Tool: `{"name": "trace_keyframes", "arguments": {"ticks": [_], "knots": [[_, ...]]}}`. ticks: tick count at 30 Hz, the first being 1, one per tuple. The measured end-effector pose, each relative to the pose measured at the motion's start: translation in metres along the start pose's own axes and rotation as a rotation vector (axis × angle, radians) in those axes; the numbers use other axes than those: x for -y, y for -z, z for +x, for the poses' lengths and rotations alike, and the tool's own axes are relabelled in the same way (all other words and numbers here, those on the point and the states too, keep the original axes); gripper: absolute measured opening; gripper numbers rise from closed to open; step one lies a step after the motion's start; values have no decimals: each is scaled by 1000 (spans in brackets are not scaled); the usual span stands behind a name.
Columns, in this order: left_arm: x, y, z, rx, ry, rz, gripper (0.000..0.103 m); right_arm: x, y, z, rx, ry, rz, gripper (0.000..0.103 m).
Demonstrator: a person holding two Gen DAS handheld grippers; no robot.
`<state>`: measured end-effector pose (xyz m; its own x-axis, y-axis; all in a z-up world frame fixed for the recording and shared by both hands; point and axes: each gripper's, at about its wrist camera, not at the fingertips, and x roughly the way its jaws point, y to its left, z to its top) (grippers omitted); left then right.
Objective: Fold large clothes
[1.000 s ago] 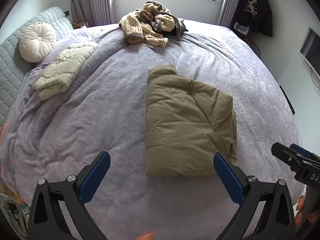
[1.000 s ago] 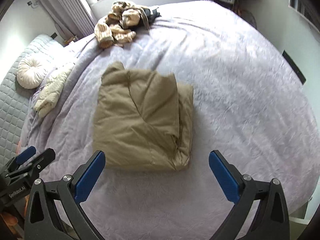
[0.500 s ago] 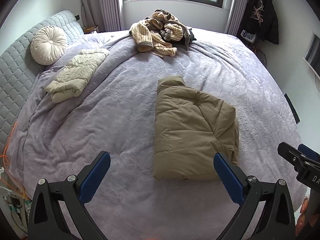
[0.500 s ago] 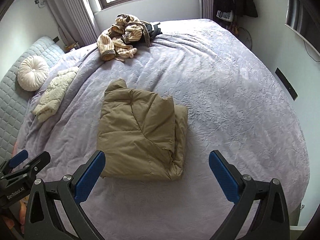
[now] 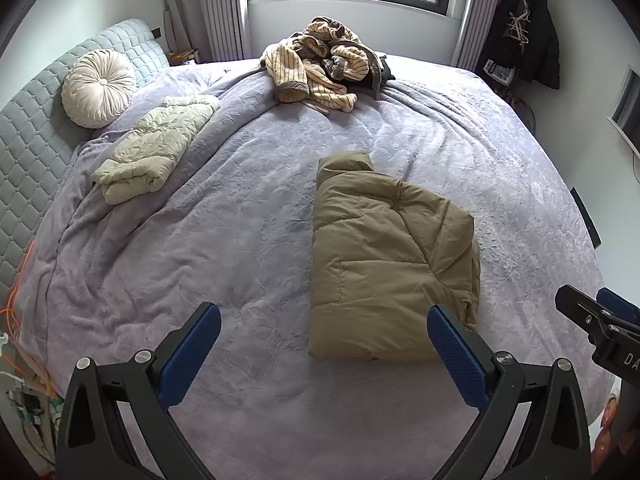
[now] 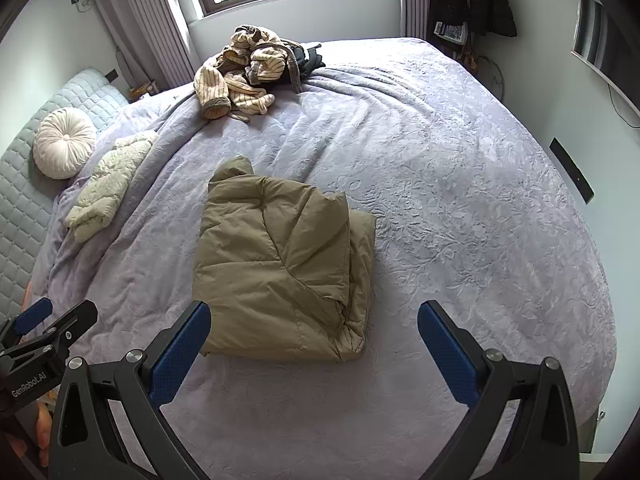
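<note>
A folded olive puffer jacket [image 5: 384,256] [image 6: 280,264] lies in the middle of the lilac bedspread [image 5: 224,240] [image 6: 460,200]. My left gripper [image 5: 324,340] hangs open above the near edge of the bed, its right pad in front of the jacket's near right corner. My right gripper [image 6: 314,340] is open too, its left pad overlapping the jacket's near left corner. Neither holds anything. The right gripper [image 5: 596,316] shows at the right edge of the left wrist view, the left gripper [image 6: 44,328] at the left edge of the right wrist view.
A folded cream quilted garment [image 5: 156,148] [image 6: 108,184] lies at the left by a round cushion [image 5: 98,88] [image 6: 64,142] and padded headboard [image 5: 28,128]. A heap of striped clothes [image 5: 324,64] [image 6: 248,68] sits at the far side under the window. Dark coats [image 5: 524,28] hang at the right.
Both grippers have drawn back and up from the jacket, which now looks smaller and farther off. More of the window and room shows. Both stay open.
</note>
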<state>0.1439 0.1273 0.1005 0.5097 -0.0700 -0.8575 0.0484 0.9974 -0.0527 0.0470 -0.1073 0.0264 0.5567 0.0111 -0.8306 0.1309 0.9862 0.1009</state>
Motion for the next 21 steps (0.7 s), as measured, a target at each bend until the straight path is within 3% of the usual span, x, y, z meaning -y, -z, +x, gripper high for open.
{"name": "trace_keyframes", "arguments": {"ticks": [21], "knots": [[1, -2, 2, -3, 0, 4, 103, 2, -3, 0, -2, 1, -3, 103]]}}
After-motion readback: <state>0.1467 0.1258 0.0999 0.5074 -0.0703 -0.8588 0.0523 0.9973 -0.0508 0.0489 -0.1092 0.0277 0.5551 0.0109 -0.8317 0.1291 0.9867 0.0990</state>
